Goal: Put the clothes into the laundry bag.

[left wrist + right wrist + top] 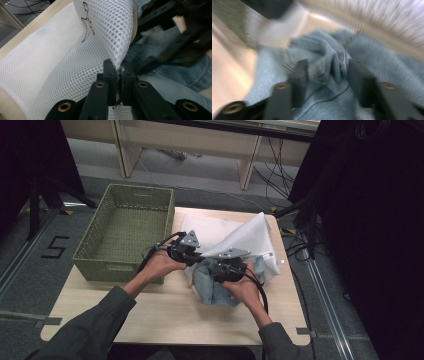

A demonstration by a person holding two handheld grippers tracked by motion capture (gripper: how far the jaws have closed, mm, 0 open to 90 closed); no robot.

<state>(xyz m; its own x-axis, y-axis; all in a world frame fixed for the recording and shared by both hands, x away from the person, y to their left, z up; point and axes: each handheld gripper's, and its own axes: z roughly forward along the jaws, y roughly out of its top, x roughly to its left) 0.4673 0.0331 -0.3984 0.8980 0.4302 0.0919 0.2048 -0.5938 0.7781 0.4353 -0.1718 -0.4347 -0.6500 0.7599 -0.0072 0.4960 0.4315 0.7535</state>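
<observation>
Bagging step: left tool (117, 71) clamped shut on white mesh bag (75, 62) rim, holding its mouth up over the denim garment (362, 75) bunched between the right tool's (327, 72) half-open jaws; next, grip denim, push inside.

— Right gripper view: blurred throughout; denim garment (329, 62) smeared between the jaws, contact unclear.
— Agreed. High view: garment (210, 287) partly hidden under the mesh bag (250, 237).
</observation>
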